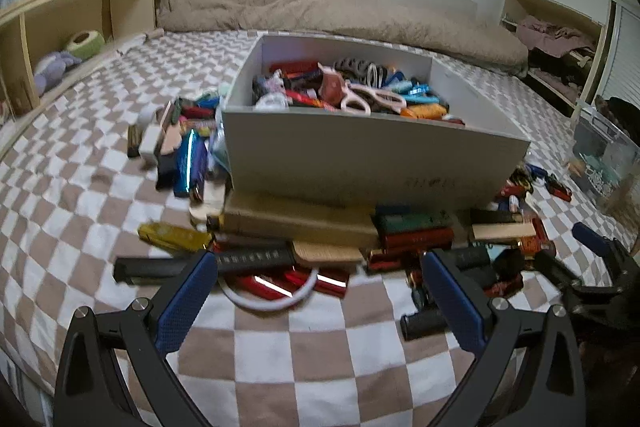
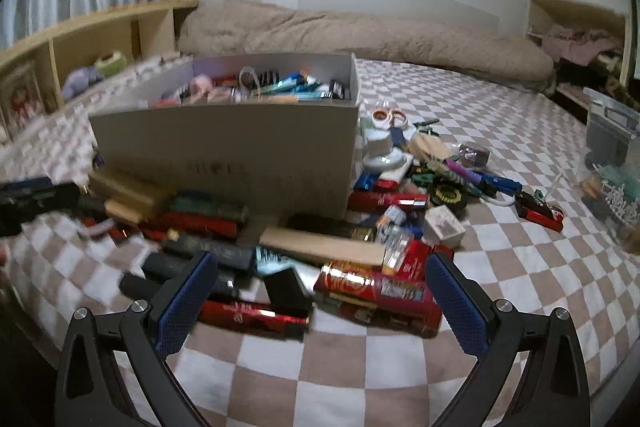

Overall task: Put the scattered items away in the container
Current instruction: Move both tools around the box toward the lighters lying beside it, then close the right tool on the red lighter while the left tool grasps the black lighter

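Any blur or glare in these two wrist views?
Left wrist: box front and the clutter before it smeared, glare streaks on the red packs, gripper sharp. Right wrist: box and left-side items blurred, glare on red tube; fisheye bends the checks in both.

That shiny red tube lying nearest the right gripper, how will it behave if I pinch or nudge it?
The red tube looks cylindrical and lies on its side, so a nudge would probably roll it. Its glossy, reflective skin may slip between the right gripper pads. The soft checkered bedspread should limit rolling.
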### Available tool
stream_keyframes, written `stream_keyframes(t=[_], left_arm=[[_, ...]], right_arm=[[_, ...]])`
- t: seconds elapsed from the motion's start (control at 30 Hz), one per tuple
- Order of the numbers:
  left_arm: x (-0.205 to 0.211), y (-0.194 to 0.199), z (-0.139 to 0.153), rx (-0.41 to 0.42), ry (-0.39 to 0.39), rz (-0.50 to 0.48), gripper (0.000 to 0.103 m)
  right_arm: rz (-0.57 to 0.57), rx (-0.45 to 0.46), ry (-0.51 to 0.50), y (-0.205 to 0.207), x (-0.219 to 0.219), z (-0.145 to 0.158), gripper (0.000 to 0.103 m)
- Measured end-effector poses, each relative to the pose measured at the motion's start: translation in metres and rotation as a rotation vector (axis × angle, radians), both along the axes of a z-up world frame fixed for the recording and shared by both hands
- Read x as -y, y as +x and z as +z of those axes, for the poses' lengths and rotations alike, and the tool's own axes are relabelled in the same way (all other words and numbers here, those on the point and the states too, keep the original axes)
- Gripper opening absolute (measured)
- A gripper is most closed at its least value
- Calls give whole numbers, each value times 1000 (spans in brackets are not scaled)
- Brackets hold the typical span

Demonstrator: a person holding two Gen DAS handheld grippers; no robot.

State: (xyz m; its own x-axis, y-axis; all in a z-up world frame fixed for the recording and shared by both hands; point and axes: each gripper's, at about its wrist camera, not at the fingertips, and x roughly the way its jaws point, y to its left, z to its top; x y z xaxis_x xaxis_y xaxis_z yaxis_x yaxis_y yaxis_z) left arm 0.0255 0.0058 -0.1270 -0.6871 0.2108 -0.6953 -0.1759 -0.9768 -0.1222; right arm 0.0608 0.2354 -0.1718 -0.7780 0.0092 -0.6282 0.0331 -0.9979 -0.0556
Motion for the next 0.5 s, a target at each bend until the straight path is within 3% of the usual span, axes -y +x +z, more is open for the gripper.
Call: stream_keyframes(t=[0.27, 0.5], left_arm=[[7, 0, -16, 49, 16, 22, 103], [11, -2, -19, 72, 24, 28, 103]], right_arm=[[3, 72, 22, 1, 11, -27, 103], [22, 78, 15, -1, 28, -33, 103]])
